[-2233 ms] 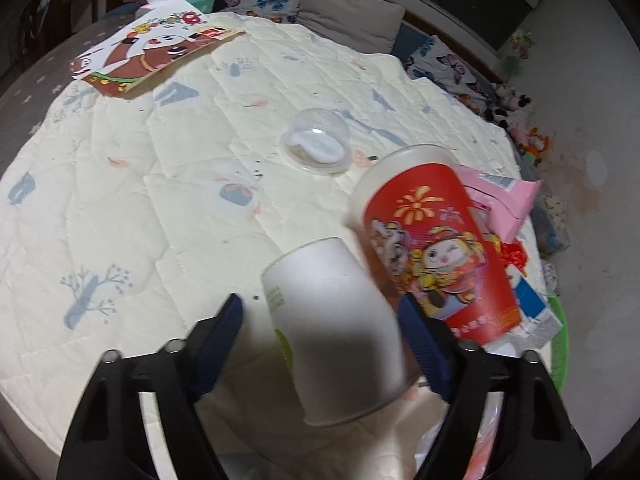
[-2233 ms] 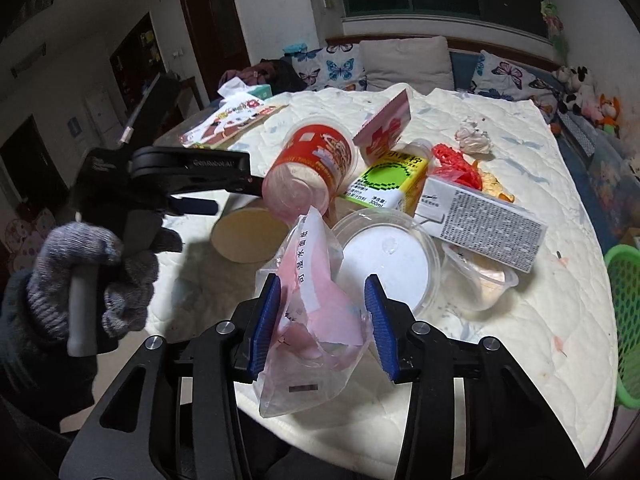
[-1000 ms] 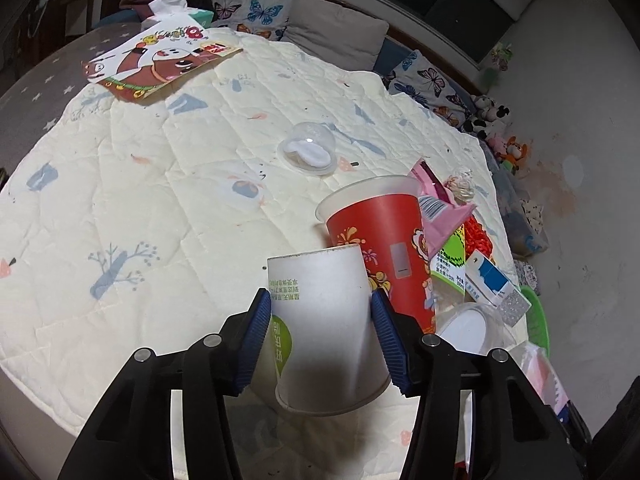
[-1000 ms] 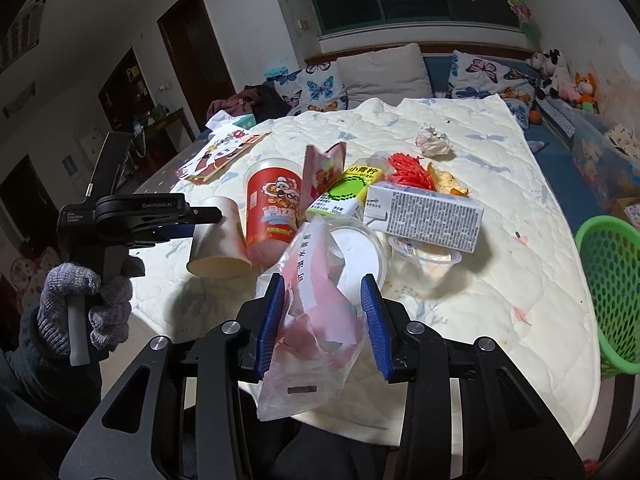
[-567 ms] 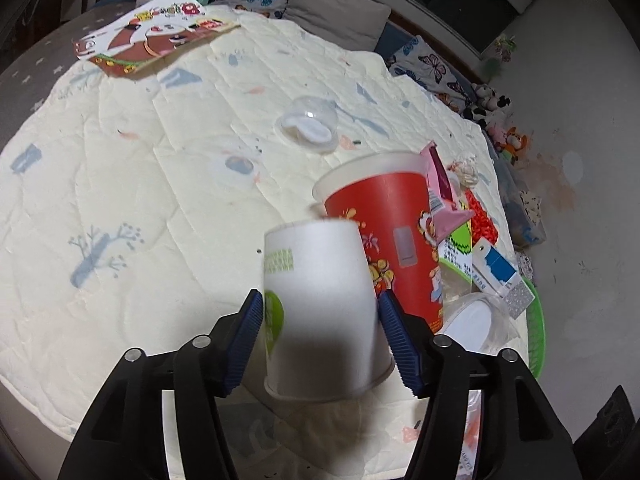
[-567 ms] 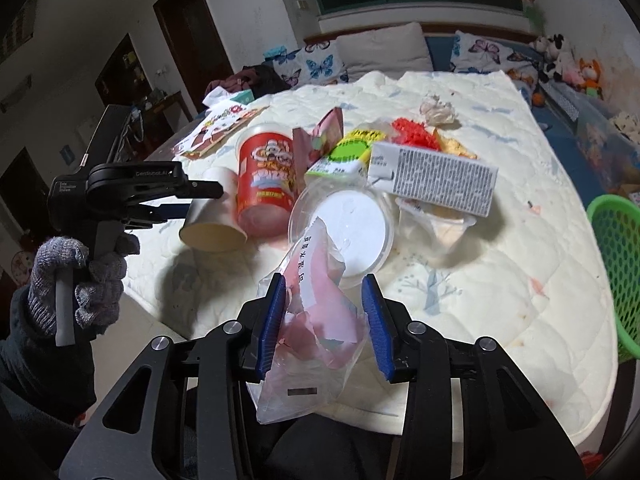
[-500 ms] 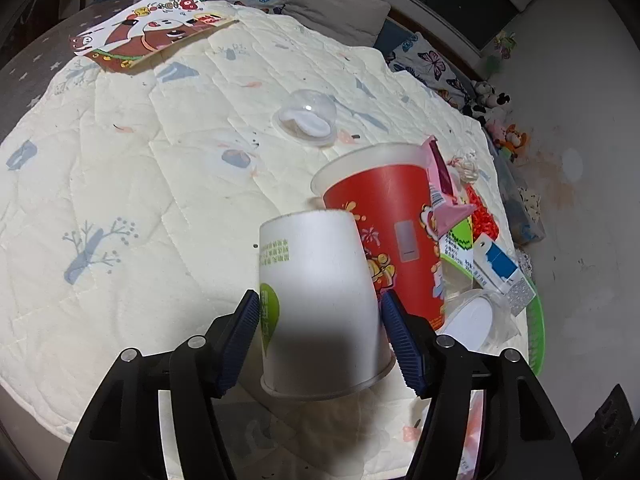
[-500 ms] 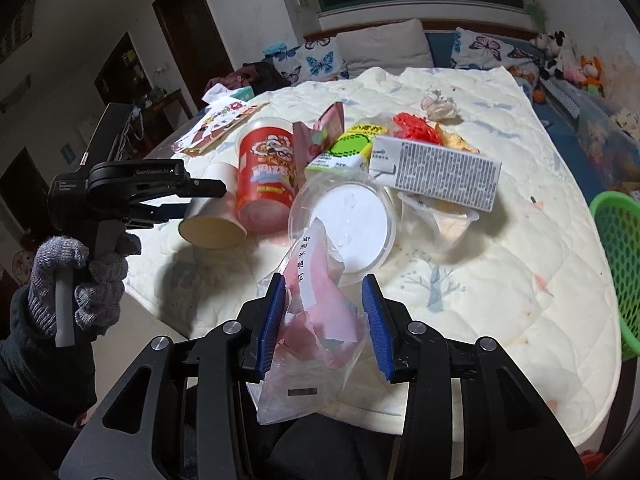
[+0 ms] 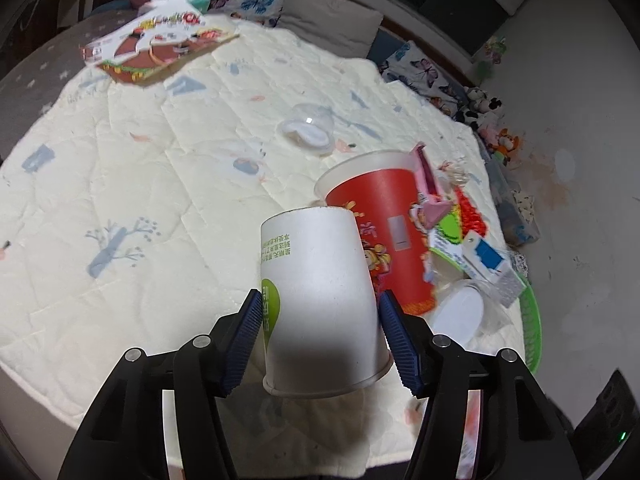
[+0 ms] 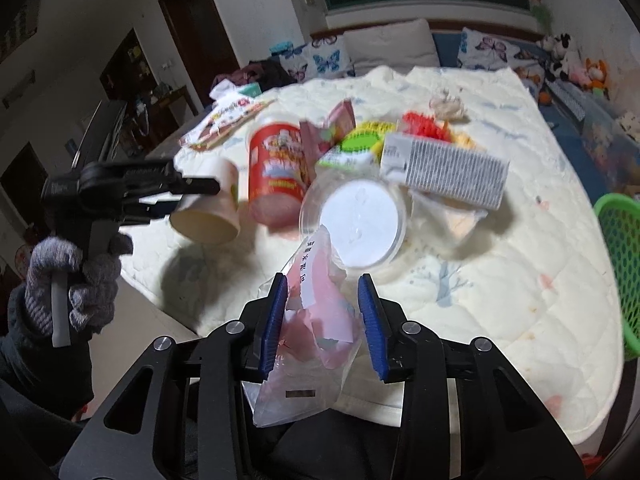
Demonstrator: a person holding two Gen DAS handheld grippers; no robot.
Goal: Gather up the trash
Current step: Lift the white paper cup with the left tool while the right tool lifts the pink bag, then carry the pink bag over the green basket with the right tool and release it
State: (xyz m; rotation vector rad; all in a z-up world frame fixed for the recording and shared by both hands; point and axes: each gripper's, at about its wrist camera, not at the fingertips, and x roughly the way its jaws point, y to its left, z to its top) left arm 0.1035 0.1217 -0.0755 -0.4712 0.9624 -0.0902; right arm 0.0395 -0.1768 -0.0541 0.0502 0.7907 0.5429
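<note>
Nearest in the left wrist view, the left gripper (image 9: 320, 332) has its jaws closed against the sides of a white paper cup (image 9: 320, 300). The cup is held bottom away from the camera, open rim toward it; a green patch and small green printed characters mark its side, too small to read. In the right wrist view the cup's open mouth (image 10: 206, 224) shows a plain tan inside with nothing visible in it.

The right gripper (image 10: 322, 320) has its jaws narrowed on a crumpled clear plastic bag (image 10: 312, 332) holding pink and white paper scraps; a white strip on it carries printed characters, blurred.

Beyond both, a quilted cream surface (image 9: 160, 184) carries a pile of trash. A tall red cup (image 9: 380, 236) with cartoon figures and yellow characters stands touching the white cup; a pink carton (image 9: 428, 184) leans at its rim. Beside it lie a clear round lid (image 10: 354, 226), a green and yellow packet (image 10: 362, 140), and a white box with a dense grey printed panel (image 10: 444, 170). A clear tub (image 10: 444, 220) sits under that box; its contents cannot be made out.

Farther off lie a small clear dome lid (image 9: 308, 132) and a red and white illustrated card (image 9: 156, 44). A green mesh basket (image 10: 620, 248) stands past the surface's right edge, its inside hidden.
</note>
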